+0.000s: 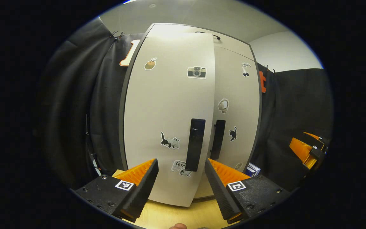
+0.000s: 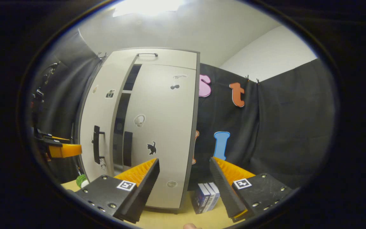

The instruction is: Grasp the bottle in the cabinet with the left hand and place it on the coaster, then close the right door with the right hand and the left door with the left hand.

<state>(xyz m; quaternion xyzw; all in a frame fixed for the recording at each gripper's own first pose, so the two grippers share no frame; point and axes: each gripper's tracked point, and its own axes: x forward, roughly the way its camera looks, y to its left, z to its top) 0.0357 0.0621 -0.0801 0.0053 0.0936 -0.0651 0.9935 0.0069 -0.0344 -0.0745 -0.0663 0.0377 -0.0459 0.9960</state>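
The pale cabinet [image 1: 233, 47] stands on the wooden table. Its left door [image 1: 167, 111] is slightly ajar, swung out ahead of the right door [image 1: 237, 105], which sits flush. My left gripper [image 1: 181, 160] is open just in front of the left door, and the black handle [image 1: 195, 144] shows between its fingers. My right gripper [image 2: 184, 159] is open, off the cabinet's right front corner. In the right gripper view a dark gap [image 2: 119, 127] separates the left door [image 2: 98, 111] from the right door [image 2: 160, 127]. A small green and white object [image 2: 82, 180], possibly the bottle, sits on the table left of the cabinet.
Small blue boxes [image 2: 206, 197] stand on the table [image 2: 170, 219] beside the cabinet's right side. Black cloth walls close in behind and on both sides. The right gripper [image 1: 310, 149] shows at the far right of the left gripper view, the left gripper [image 2: 62, 149] at the left of the right gripper view.
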